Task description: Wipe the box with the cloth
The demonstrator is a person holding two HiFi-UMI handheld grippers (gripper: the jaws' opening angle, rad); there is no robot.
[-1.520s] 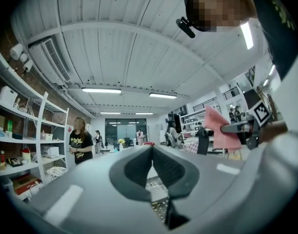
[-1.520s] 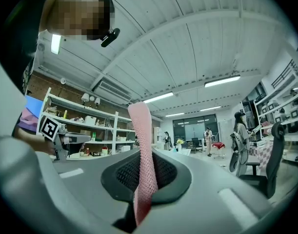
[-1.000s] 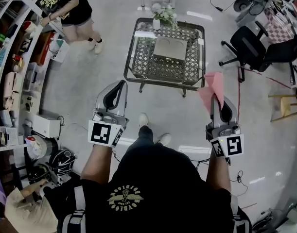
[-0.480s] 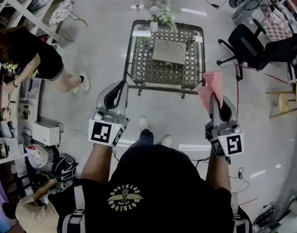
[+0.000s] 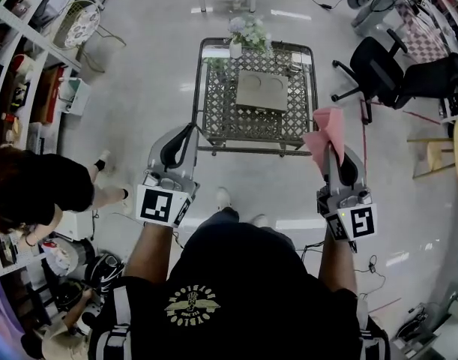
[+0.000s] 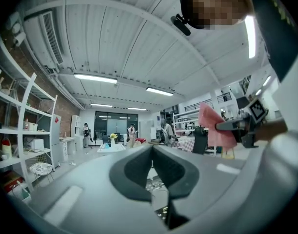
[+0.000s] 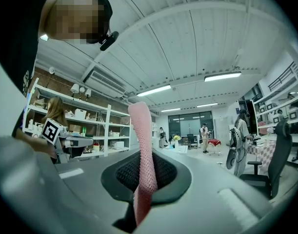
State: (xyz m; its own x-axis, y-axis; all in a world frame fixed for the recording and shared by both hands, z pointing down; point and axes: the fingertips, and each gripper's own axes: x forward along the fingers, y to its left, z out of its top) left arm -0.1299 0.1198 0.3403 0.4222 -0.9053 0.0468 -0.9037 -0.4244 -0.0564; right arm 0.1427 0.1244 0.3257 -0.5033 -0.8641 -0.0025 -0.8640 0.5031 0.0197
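Observation:
A flat grey box (image 5: 261,90) lies on a metal lattice table (image 5: 218,109) ahead of me, beyond both grippers. My right gripper (image 5: 332,150) is held above the floor short of the table's right corner, shut on a pink cloth (image 5: 324,136) that stands up from its jaws. In the right gripper view the cloth (image 7: 142,145) runs up between the jaws of that gripper (image 7: 145,162). My left gripper (image 5: 190,129) is held level with it on the left, jaws together with nothing in them. The left gripper view shows its shut jaws (image 6: 151,152) and the cloth (image 6: 214,127) off to the right.
A vase of flowers (image 5: 243,31) and a small cup stand at the table's far edge. Black office chairs (image 5: 387,67) are at the right, a wooden stool (image 5: 437,156) is further right. Shelving (image 5: 22,66) lines the left, with a person (image 5: 35,190) beside it.
The person on the left has walked from the upper left down to the left edge. Both grippers hold their places, and the table sits slightly higher in view.

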